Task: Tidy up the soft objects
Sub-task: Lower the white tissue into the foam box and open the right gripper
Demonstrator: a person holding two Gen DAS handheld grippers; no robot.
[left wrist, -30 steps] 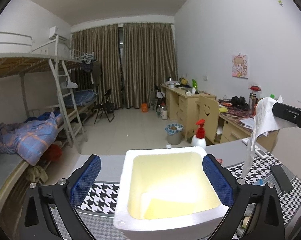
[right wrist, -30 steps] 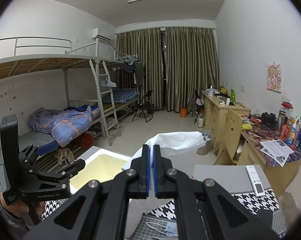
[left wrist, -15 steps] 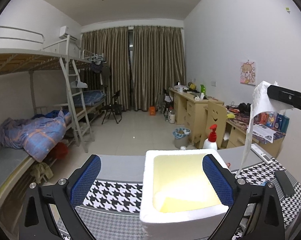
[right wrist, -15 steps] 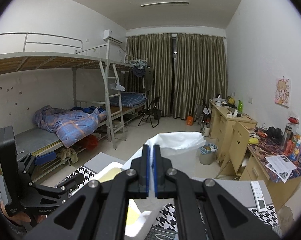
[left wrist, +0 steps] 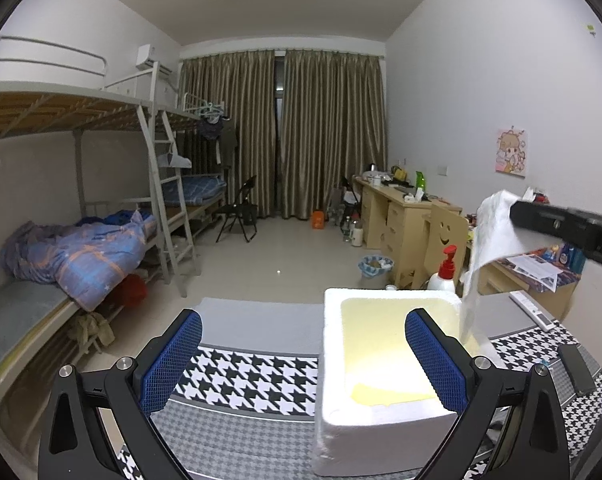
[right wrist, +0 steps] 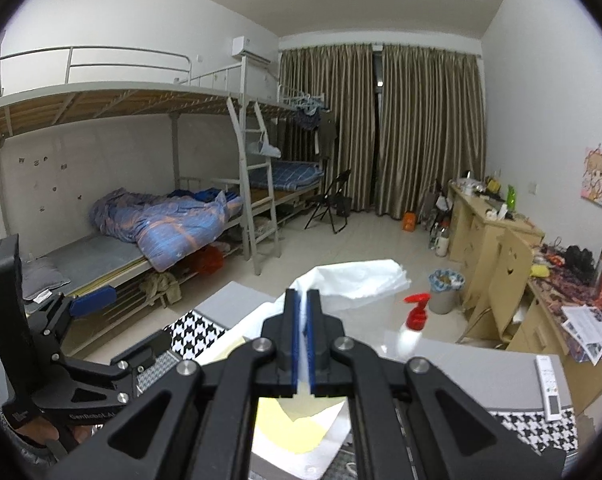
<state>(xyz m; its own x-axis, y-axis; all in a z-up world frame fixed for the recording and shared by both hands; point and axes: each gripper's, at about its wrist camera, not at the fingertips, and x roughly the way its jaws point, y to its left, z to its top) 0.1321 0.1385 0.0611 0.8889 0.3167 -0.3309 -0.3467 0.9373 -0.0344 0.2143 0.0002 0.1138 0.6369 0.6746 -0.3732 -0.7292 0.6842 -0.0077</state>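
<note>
Sliding further right across the left wrist view, the white foam box is now sitting mostly behind that gripper's right finger, whereas a second ago it was lying centred between both fingers. The left gripper is hovering with its blue-padded fingers spread wide apart, holding nothing, above the houndstooth mat that is lying to the left of the box. The box is resting on that mat, its pale yellow interior open to the top.

The right gripper is keeping its blue pads pressed together on a white plastic bag, which is billowing out ahead of the fingertips. From the left wrist view the same bag is hanging from the black gripper body above the box's right rear corner, its lower end trailing down to the box rim. A pump bottle with a red top is standing just behind the box. A remote control is lying on the grey surface to the right of the box, well apart from it.
</note>
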